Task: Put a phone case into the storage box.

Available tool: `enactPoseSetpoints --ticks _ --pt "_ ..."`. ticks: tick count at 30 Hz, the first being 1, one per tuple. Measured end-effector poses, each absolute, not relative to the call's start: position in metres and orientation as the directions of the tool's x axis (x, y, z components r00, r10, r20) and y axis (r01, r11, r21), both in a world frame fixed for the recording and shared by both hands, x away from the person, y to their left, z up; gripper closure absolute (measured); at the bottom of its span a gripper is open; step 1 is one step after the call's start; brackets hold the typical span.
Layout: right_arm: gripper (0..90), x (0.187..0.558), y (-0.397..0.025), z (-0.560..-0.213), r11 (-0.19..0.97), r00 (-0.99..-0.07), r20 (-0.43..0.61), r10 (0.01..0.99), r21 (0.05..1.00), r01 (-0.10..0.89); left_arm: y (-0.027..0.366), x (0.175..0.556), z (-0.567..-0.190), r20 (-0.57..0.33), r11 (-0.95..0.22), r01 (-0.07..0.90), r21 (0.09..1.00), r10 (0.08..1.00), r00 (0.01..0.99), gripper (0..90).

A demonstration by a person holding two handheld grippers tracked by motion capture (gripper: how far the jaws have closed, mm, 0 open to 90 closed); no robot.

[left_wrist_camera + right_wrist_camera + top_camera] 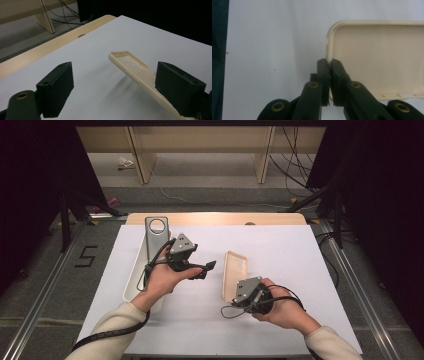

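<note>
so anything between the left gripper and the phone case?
Nothing visible. The left gripper is open, with bare white table between it and the cream phone case, which the right gripper pinches by its rim and holds tilted.

The right gripper (239, 296) hides the phone case's (235, 270) near end.

overhead light, even on white surface (280, 250), no glare. surroundings dark, sides near black. soft shadow under cream case (135, 70). close-up tongs (329, 82) slightly blurred, pics low-res.
</note>
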State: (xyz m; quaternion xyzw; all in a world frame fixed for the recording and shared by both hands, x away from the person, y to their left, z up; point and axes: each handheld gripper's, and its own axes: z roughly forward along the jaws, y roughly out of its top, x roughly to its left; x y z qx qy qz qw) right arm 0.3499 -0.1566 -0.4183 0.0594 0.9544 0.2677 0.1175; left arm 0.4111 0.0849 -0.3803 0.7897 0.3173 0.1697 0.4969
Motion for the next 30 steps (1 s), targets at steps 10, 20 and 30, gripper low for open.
enactPoseSetpoints --ticks 10,20,30 --pt "87.2 0.349 -0.155 -0.418 0.850 -0.964 -0.203 0.171 0.525 0.041 0.066 0.422 -0.381 -0.060 -0.324 0.356 0.876 0.661 0.748 15.9" --pt "87.2 0.348 -0.154 -0.417 0.849 -0.965 -0.203 0.169 0.526 0.038 0.053 0.435 -0.383 -0.071 -0.339 0.378 0.861 0.657 0.751 17.8" --pt "87.2 0.348 -0.153 -0.416 0.847 -0.963 -0.210 0.167 0.531 0.031 0.045 0.445 -0.390 -0.086 -0.347 0.411 0.843 0.668 0.740 21.2"
